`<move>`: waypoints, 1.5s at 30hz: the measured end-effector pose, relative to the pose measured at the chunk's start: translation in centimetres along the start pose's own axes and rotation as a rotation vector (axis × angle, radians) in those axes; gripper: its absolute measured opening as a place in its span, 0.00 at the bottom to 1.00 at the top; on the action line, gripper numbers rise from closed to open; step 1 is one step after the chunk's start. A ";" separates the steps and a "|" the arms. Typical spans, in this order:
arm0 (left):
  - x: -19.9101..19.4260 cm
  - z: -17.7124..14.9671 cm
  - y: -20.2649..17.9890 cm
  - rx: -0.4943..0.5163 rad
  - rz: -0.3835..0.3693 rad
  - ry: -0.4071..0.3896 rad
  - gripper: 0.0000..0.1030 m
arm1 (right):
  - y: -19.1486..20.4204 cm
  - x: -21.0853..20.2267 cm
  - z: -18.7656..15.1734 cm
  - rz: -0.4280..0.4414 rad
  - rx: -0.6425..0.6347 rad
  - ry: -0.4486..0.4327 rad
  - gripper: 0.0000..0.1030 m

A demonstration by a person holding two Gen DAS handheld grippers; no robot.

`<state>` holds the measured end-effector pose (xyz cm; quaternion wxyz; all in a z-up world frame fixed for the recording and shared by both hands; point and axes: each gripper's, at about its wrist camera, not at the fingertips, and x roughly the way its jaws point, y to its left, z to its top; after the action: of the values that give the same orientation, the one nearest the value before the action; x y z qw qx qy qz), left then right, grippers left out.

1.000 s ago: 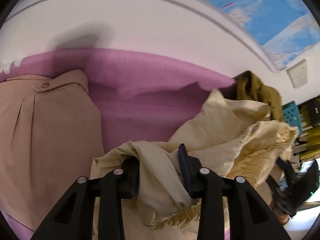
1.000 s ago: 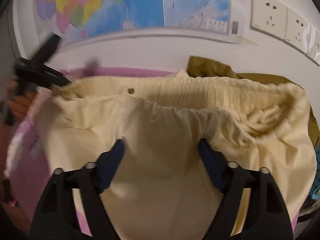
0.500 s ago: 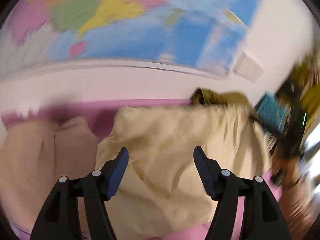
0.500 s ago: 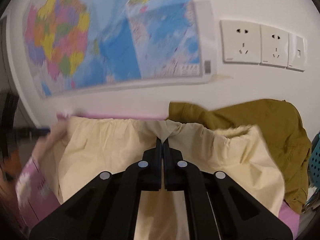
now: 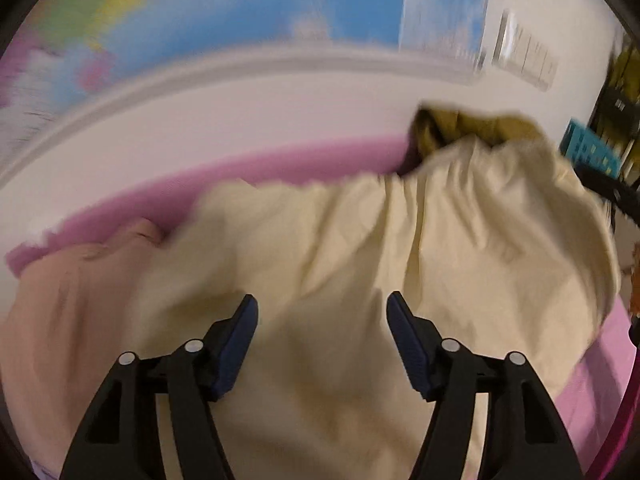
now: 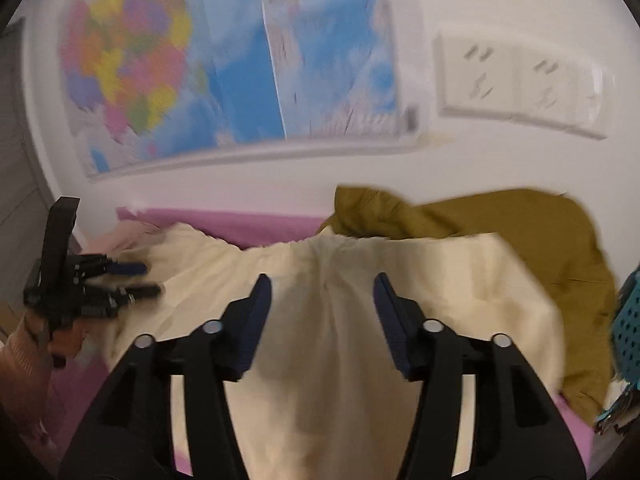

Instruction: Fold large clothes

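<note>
Cream garment lies spread on the pink surface, between a peach garment on the left and an olive garment at the far right, by the wall. Left tongs: jaws apart, nothing clamped; cream cloth lies below and beyond the tips. Right tongs: jaws opening, empty; cream cloth directly under and ahead of them. In the right wrist view the left tongs sit at the garment's left edge. Both views motion-blurred.
</note>
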<state>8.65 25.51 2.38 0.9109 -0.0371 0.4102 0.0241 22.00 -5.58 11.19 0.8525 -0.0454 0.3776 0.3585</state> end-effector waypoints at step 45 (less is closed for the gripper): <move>-11.0 -12.6 1.1 -0.212 0.022 -0.020 0.67 | -11.2 -15.4 -13.9 -0.197 0.337 0.046 0.58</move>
<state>-8.12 25.37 2.25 0.9057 -0.1286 0.3965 0.0776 13.71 -27.61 9.57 0.8701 0.0532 0.4456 0.2040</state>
